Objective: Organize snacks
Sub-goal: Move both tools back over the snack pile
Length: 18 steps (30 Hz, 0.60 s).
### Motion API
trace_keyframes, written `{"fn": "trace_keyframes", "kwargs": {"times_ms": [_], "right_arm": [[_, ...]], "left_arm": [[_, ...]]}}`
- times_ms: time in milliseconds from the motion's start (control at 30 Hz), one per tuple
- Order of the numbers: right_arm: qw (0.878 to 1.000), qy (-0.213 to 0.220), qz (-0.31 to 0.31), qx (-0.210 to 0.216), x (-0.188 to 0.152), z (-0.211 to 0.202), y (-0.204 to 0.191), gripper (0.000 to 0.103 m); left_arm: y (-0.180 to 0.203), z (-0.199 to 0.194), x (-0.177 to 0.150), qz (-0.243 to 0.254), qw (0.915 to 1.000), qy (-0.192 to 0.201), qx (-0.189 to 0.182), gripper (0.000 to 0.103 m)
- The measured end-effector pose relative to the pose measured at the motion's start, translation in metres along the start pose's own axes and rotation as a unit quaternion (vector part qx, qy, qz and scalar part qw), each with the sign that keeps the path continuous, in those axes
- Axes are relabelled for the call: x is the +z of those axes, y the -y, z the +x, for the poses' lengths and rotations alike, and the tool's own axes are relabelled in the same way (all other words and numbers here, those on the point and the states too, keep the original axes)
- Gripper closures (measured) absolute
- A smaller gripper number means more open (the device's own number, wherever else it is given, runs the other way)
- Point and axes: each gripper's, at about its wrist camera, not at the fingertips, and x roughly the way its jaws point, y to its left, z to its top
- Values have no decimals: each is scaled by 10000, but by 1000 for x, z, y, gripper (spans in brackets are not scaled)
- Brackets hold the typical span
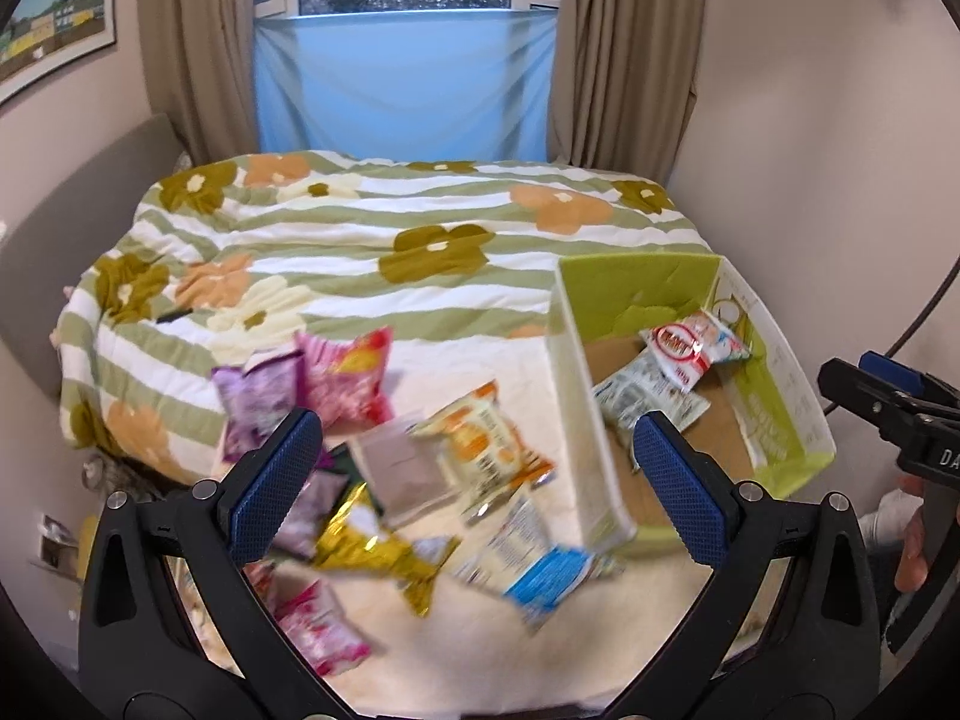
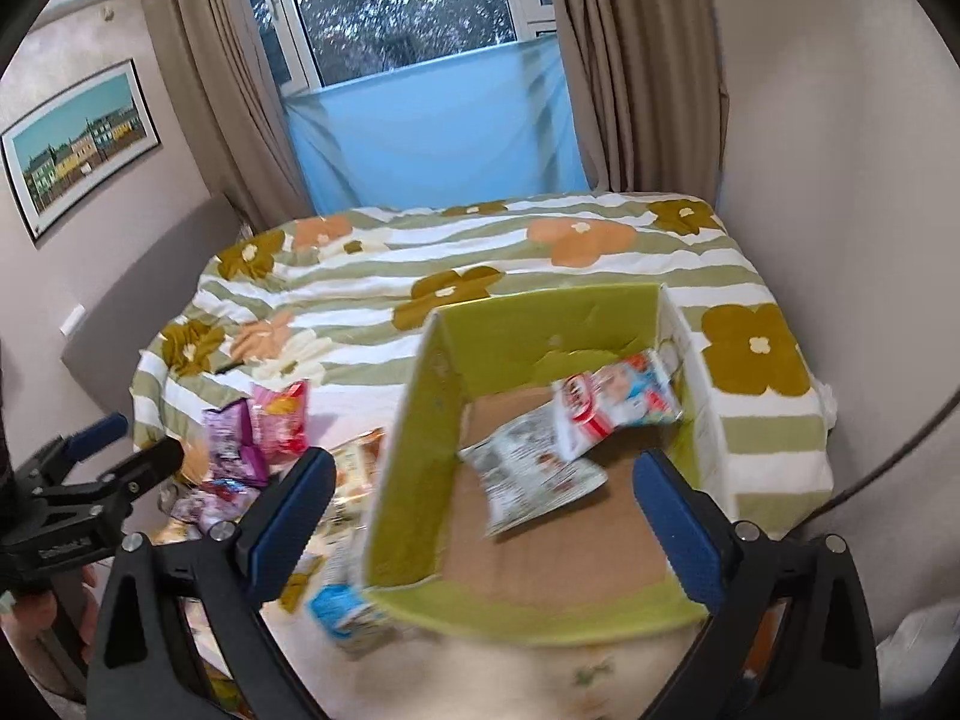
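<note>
Several snack packets lie scattered on the bed: a pink one point(image 1: 348, 375), a purple one point(image 1: 258, 399), an orange-and-white one point(image 1: 486, 444), a gold one point(image 1: 375, 552) and a blue-and-white one point(image 1: 540, 570). A green cardboard box point(image 1: 576, 396) stands to their right and holds a red-and-white packet point(image 1: 690, 351) and a grey-white packet point(image 1: 642, 396). My left gripper point(image 1: 474, 480) is open and empty above the loose packets. My right gripper point(image 2: 480, 516) is open and empty over the box point(image 2: 540, 336), with both packets point(image 2: 612, 408) point(image 2: 528, 468) below it.
The bed has a striped floral quilt point(image 1: 372, 228). Curtains and a blue sheet cover the window wall beyond. A wall stands close on the right. The right gripper shows at the right edge of the left view point(image 1: 888, 414), and the left gripper at the left edge of the right view point(image 2: 96, 480).
</note>
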Motion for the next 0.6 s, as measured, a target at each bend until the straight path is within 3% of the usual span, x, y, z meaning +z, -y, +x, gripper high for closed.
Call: {"fn": "trace_keyframes", "kwargs": {"times_ms": [333, 600], "right_arm": [[9993, 27, 358, -58, -69, -26, -63, 4], [9970, -285, 717, 0, -114, -21, -98, 4]], "left_arm": [[-66, -48, -67, 176, 9998, 12, -66, 1], [-92, -44, -114, 106, 9994, -208, -247, 1]]}}
